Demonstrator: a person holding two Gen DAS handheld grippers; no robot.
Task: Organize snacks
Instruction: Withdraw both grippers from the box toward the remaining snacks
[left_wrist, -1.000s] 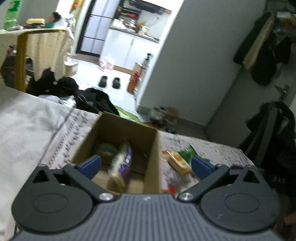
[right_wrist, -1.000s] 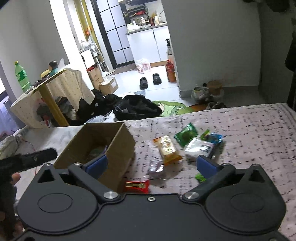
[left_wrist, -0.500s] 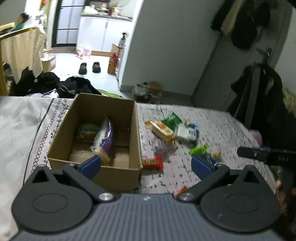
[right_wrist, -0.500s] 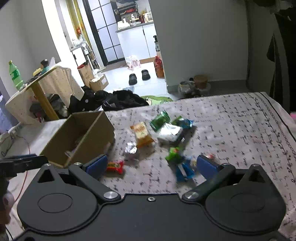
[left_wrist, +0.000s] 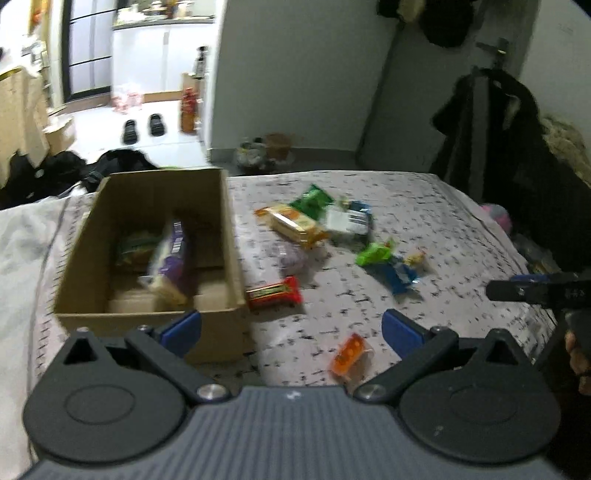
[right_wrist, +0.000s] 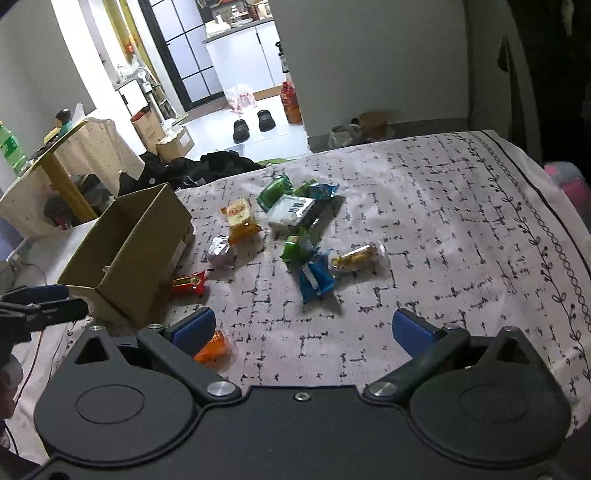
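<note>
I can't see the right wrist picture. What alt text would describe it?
An open hand-held gripper hovers over a patterned bedspread strewn with snack packets. A cardboard box sits to their left, and a kitchen doorway lies beyond.

Snack wrappers (right_wrist: 291, 210) printed — lettering perhaps too blurred, nothing legible

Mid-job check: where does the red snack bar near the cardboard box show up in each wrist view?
Left wrist: the red snack bar lies centre frame on the bedspread, just right of the cardboard box, near its front corner.
Right wrist: the red snack bar lies left of centre, against the same box's right wall.
Shared landmark: the cardboard box; also the black slippers on the far floor.
</note>
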